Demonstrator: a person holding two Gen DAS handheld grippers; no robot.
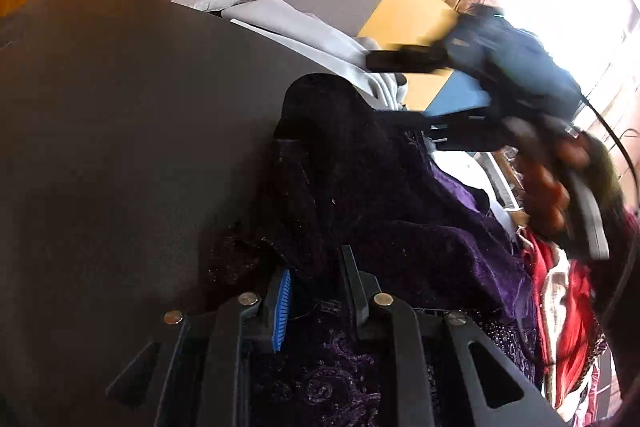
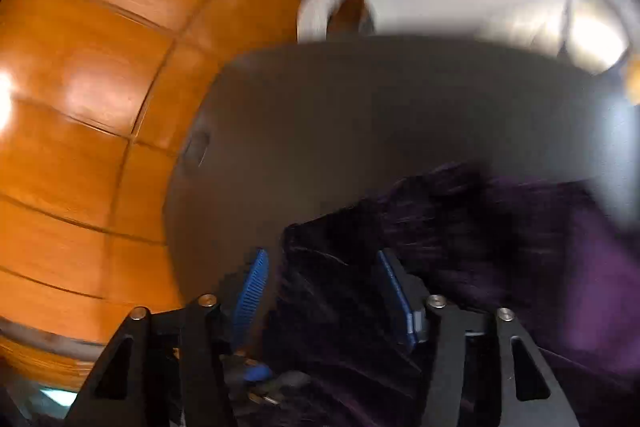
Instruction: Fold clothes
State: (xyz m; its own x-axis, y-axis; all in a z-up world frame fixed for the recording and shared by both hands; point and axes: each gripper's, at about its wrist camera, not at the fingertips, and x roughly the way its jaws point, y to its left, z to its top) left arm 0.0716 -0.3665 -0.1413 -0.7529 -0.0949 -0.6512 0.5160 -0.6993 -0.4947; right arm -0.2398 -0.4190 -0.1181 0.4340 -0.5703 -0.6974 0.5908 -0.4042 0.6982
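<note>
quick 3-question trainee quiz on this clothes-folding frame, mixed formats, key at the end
1. True or false: the purple velvet garment lies on the dark table.
2. What lies right of the garment in the left wrist view? A) red and white clothes B) a laptop C) shoes
3. Fill in: the right gripper has ____ pads.

Key: 1 true. 2 A, the red and white clothes. 3 blue; velvet sits between its spread fingers.
</note>
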